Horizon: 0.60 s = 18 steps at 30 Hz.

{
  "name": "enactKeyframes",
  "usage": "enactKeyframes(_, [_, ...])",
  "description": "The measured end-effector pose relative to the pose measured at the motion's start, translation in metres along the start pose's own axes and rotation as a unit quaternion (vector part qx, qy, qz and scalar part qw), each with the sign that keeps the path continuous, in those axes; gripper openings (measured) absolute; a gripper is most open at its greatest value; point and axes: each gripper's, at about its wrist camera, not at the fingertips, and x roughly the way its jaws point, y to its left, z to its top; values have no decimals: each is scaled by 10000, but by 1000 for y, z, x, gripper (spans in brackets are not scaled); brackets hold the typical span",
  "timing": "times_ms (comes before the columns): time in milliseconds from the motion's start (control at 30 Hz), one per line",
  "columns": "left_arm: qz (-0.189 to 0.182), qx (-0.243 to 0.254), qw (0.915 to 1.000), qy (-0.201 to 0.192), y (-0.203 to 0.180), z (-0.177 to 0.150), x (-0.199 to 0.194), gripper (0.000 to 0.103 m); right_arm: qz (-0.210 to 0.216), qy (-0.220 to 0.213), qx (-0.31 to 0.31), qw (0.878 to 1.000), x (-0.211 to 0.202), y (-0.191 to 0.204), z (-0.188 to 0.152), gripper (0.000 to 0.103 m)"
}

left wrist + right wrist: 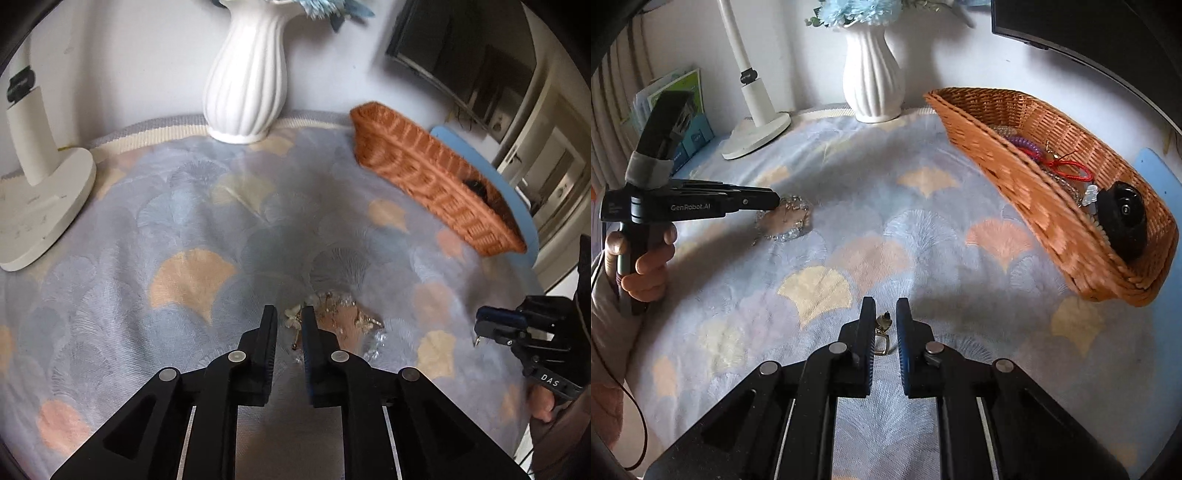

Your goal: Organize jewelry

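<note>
Jewelry (334,314) of gold-coloured metal and clear beads lies in a small heap on a clear glass dish (371,341), which sits on the desk's grey-blue cloth with its pale fan-shaped leaf pattern (192,236). The left tongs (290,317) point down at the dish's near edge, their black fingers drawn close with a small pale flower-shaped piece (291,318) in the narrow gap; whether the pads press on it cannot be told. Off to the right, well apart from the dish, the right tongs (885,312) are clamped together on a small gold-coloured earring with a square loop (882,334), raised above the cloth. Beyond them the orange woven wicker basket (1004,173) stands at the cloth's far right, holding a purple coiled band (1025,144), a red cord (1071,168) and a black round object (1123,218). A white ribbed ceramic vase (873,79) with pale blue flowers (855,11) stands at the back, just beside a white lamp with a round base (757,129). A hand (646,258) grips the left tool's handle.
</note>
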Motion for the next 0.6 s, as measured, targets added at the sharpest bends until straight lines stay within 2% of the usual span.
enactKeyframes(67, [49, 104, 9999, 11, -3, -1, 1, 13, -62, -22, -67, 10000, 0, 2, 0, 13])
enactKeyframes(167, [120, 233, 9997, 18, -7, 0, 3, 15, 84, 23, -40, 10000, 2, 1, -1, 15])
enactKeyframes(267, [337, 442, 9985, 6, -16, -1, 6, 15, 161, 63, 93, 9998, 4, -5, -2, 16])
enactKeyframes(333, [532, 658, 9964, -20, -25, -3, 7, 8, 219, 35, 182, 9996, 4, -9, -2, 19])
enactKeyframes(400, [579, 746, 9955, -49, -29, -2, 8, 6, 245, -30, 276, 9993, 2, -12, -3, 23])
enactKeyframes(600, [-21, 392, 9988, -301, -21, 1, -7, 2, 450, -158, 542, 9974, -4, -24, -3, 26])
